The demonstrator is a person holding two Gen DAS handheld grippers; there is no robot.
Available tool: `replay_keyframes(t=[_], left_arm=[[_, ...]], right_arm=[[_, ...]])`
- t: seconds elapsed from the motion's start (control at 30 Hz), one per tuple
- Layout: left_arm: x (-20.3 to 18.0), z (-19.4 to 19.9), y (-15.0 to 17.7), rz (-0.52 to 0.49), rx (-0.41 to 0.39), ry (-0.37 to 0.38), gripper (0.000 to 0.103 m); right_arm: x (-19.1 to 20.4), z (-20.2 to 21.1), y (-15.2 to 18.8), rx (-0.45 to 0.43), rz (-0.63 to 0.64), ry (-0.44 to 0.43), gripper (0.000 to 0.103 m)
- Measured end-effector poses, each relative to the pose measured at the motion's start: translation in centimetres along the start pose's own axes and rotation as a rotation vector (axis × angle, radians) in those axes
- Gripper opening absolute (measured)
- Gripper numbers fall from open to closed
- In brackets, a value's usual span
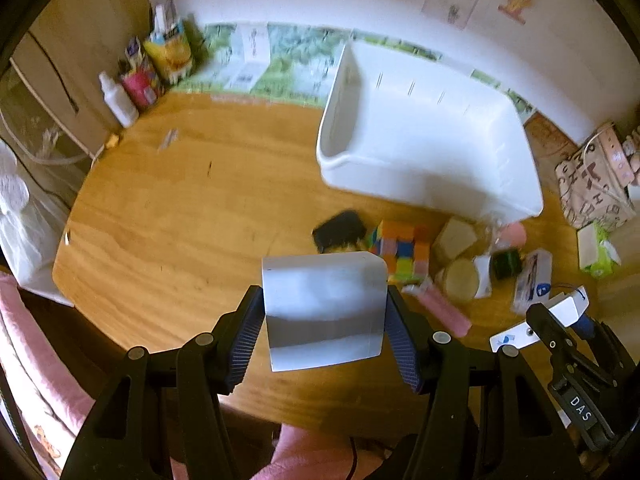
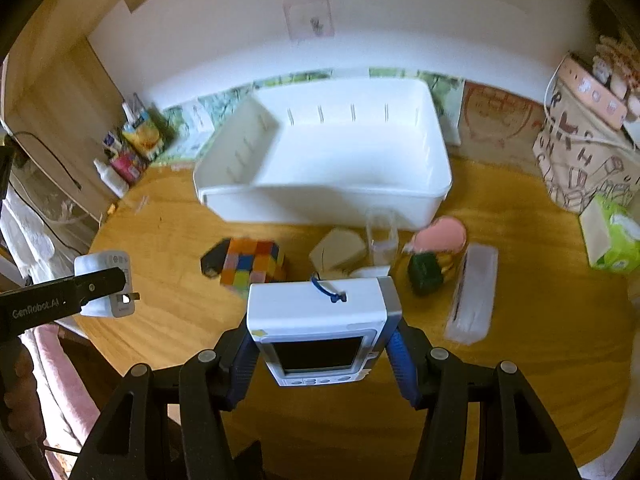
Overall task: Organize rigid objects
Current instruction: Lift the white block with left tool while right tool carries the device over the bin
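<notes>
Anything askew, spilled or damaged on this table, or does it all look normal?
Nothing looks spilled or broken. The white bin stands upright and holds nothing visible, while the colourful cube and other small items lie jumbled in front of it. That fits unsorted clutter.

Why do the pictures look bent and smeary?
Both views: fisheye lenses bow the table edge and darken the corners. Left wrist view: the white bin and cube smear with motion blur. Right wrist view: the held device looks sharper than the bin behind it.
</notes>
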State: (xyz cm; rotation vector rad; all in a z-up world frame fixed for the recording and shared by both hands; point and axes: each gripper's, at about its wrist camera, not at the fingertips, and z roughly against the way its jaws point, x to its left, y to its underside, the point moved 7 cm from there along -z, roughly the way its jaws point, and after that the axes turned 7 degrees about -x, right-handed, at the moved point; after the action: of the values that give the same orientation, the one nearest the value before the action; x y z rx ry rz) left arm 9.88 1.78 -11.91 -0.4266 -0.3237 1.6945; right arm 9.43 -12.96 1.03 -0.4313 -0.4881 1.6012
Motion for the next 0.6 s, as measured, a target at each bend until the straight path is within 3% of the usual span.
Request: replay_keyframes(t=[0.6], left_arm=[[-3.2,-1.8,-8.0,-0.043,-0.207,0.124,0.063]], right_arm=[[-1.6,-0.4,-8.3,-0.271,-0.020,0.002,0.058]])
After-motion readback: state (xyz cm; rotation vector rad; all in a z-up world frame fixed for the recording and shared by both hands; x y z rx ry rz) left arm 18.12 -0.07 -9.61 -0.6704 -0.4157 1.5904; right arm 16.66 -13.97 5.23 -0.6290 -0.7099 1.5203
